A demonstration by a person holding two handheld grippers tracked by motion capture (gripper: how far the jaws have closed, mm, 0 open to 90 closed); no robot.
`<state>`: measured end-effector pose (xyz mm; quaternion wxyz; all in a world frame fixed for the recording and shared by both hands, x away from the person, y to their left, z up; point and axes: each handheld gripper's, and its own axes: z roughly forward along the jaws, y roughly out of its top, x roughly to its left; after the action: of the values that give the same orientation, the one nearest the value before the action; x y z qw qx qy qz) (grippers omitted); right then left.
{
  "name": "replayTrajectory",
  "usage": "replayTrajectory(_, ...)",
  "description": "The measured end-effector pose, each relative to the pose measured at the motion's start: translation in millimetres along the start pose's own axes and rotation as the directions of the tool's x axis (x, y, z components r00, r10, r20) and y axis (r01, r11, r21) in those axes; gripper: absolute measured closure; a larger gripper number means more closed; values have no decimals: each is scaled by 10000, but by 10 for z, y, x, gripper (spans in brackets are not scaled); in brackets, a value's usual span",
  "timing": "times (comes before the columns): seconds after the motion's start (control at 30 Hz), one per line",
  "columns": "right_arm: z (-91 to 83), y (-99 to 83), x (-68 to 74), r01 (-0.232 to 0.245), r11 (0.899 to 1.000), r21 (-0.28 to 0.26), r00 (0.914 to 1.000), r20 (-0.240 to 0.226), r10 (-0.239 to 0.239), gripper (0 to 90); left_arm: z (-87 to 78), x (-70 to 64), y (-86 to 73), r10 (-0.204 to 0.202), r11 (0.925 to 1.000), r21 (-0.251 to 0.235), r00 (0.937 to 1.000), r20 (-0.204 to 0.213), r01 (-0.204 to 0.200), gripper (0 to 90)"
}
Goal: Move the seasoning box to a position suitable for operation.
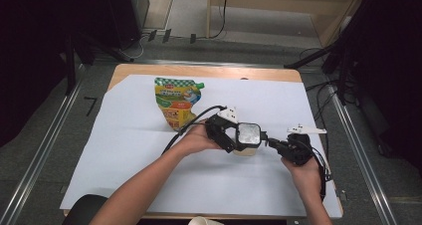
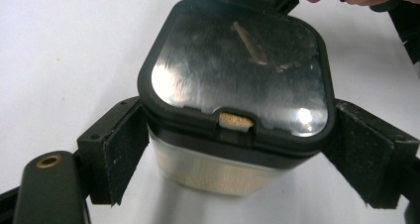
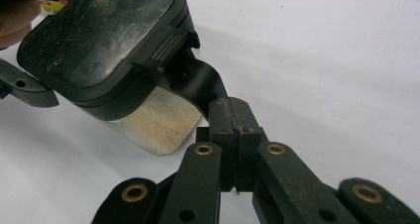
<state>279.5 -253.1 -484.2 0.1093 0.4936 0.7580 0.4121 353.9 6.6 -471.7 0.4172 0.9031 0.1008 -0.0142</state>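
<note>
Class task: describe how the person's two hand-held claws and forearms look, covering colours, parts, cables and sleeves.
Both the left claw and right claw are black, each topped by a pale grey three-cornered plate. Their jaws carry black pads and brass-coloured rivets. A black cable trails from each. No sleeves show on the forearms.

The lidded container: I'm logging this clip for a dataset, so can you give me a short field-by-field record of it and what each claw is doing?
container: clear square tub with black lid, upright on white sheet
contents: pale powder or grains, low in the tub
left claw: jaws on either side of the tub below the lid, touching it or nearly
right claw: shut on the lid's black tab
also on table: yellow-green refill pouch, behind, apart from tub
</note>
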Motion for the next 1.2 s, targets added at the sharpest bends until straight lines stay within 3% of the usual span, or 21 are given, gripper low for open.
replayTrajectory(1.2,-2,-1,17,33,10000,53,10000,46,-34,900,-93,-6,77,-25,9999,119,10000,-24,25,164)
